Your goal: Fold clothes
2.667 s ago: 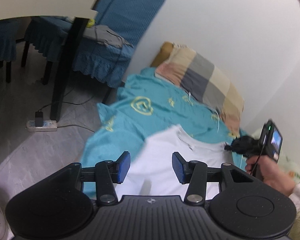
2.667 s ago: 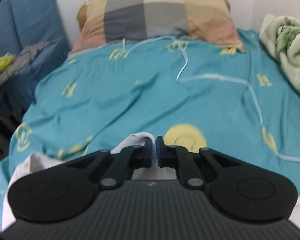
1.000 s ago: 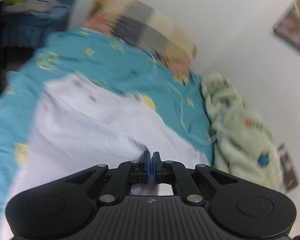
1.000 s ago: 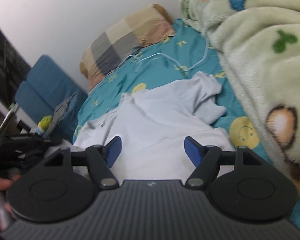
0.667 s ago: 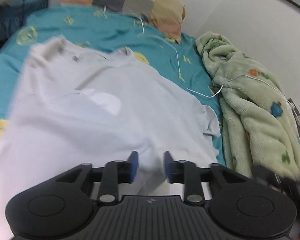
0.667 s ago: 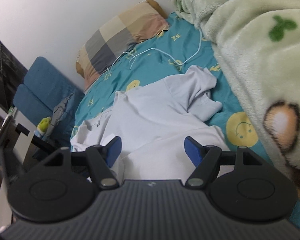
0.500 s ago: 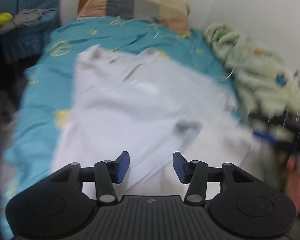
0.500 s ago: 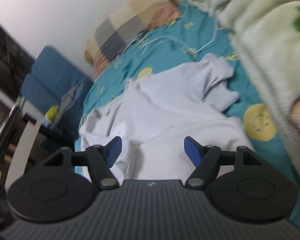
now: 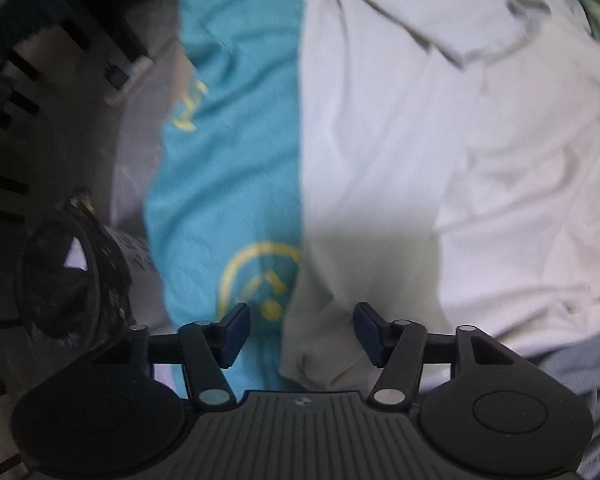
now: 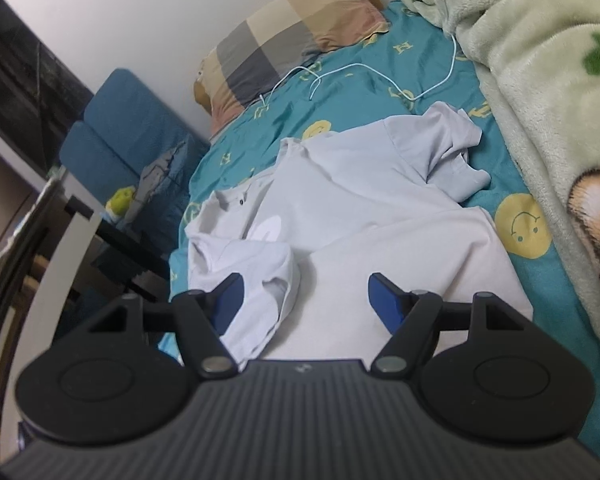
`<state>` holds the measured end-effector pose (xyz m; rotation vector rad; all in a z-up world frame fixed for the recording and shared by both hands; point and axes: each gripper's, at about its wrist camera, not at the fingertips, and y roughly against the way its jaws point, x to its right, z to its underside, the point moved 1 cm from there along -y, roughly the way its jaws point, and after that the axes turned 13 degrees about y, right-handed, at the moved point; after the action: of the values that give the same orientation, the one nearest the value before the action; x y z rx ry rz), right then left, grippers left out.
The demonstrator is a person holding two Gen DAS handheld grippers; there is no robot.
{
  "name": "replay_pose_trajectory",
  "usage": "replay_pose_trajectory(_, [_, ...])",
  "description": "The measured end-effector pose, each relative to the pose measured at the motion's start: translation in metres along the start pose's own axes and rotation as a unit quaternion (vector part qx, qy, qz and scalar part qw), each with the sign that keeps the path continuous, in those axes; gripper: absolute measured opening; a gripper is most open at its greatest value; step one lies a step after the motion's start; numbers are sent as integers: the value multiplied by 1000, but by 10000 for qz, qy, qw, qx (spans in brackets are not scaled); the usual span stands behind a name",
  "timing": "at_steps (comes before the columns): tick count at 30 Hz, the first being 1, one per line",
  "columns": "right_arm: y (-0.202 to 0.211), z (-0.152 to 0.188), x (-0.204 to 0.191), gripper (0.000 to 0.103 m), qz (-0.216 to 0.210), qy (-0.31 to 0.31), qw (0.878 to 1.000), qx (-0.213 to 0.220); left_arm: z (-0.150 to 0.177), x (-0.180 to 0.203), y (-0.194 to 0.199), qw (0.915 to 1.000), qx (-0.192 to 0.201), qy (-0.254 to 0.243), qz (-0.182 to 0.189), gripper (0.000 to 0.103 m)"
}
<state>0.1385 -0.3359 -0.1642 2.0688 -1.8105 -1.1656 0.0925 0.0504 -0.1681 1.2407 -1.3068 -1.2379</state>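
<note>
Left wrist view: both grippers wide over the shirt

Left wrist view looks down on the left gripper (image 9: 301, 334), its fingers (image 9: 235, 332) apart, a bunched corner of the white shirt (image 9: 400, 128) just between them. The shirt lies spread on the teal bed (image 9: 228, 176) — one sleeve crumpled near the green blanket (image 10: 540, 80). The right gripper (image 10: 306, 300) hovers over the shirt's lower part, fingers (image 10: 384, 300) spread and holding nothing. A checked pillow (image 10: 284, 36) sits at the bed's head, a white cable (image 10: 360, 76) below it.

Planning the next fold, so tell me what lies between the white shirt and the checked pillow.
In the right wrist view, only teal bedsheet with a thin white cable separates the white shirt from the checked pillow.
</note>
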Motion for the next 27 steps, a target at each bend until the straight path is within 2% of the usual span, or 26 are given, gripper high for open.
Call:
replay_pose_trajectory(1, [0, 2, -2, 72, 0, 52, 10000, -43, 3, 5, 0, 9998, -115, -100, 87, 39])
replay_pose_trajectory(3, [-1, 5, -6, 72, -22, 181, 9997, -141, 10, 15, 4, 9986, -314, -248, 342, 19])
replay_pose_trajectory(6, [-7, 8, -13, 72, -46, 410, 9988, -273, 24, 35, 18, 9946, -460, -466, 802, 19])
replay_pose_trajectory(9, [-18, 10, -20, 72, -299, 437, 9979, -386, 41, 55, 30, 9888, -522, -727, 1193, 18])
replay_pose_trajectory(11, [-27, 9, -28, 72, -437, 579, 9965, -422, 48, 62, 43, 9865, -352, -779, 1397, 18])
replay_pose_trajectory(13, [-36, 5, -40, 72, -469, 941, 9937, -386, 47, 64, 61, 9846, 49, -864, 1516, 26])
replay_pose_trajectory(17, [-63, -1, -67, 72, -614, 1714, 9824, -415, 5, 63, 74, 9828, 916, -358, 1561, 32])
replay_pose_trajectory(19, [-79, 1, -77, 71, -735, 2034, 9753, -450, -16, 63, 80, 9782, 1347, -99, 1576, 46])
replay_pose_trajectory(22, [-100, 5, -84, 71, -862, 2402, 9658, -451, -48, 62, 89, 9666, 1987, 289, 1591, 49])
replay_pose_trajectory(25, [-112, 16, -91, 71, -1172, 2721, 9542, -409, -80, 61, 99, 9495, 2615, 676, 1597, 54])
replay_pose_trajectory(27, [-119, 26, -103, 71, -1372, 3083, 9403, -436, -103, 62, 91, 9445, 2752, 845, 1583, 55])
